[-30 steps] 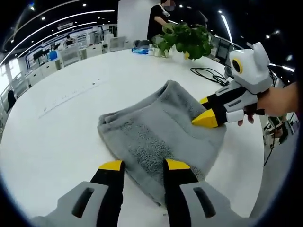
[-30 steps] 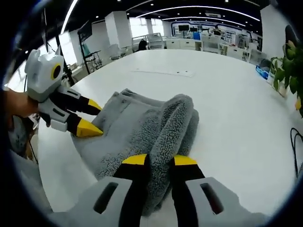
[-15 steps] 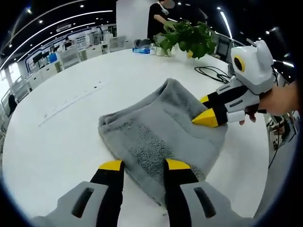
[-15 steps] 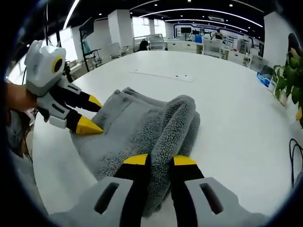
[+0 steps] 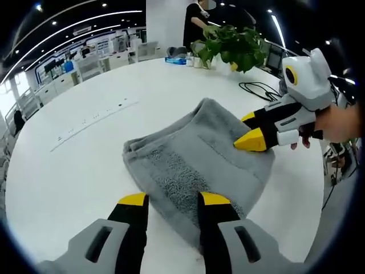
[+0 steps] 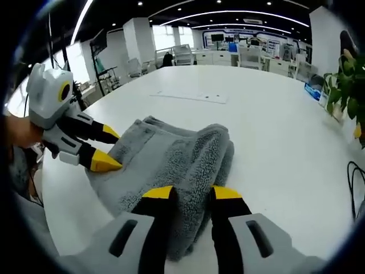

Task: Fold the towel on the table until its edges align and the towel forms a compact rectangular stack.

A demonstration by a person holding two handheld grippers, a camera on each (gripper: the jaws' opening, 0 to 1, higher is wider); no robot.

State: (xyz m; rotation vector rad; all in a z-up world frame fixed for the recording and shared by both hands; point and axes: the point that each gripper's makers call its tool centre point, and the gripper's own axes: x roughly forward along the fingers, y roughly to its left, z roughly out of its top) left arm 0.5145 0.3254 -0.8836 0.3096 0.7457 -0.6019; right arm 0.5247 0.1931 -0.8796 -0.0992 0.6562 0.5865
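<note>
Left gripper view shows the grey towel lying folded on the white desk, the left hand-held gripper released with jaws apart over its near edge, while the right hand-held gripper has a thick fold of the towel between its jaws, grasping it.
</note>
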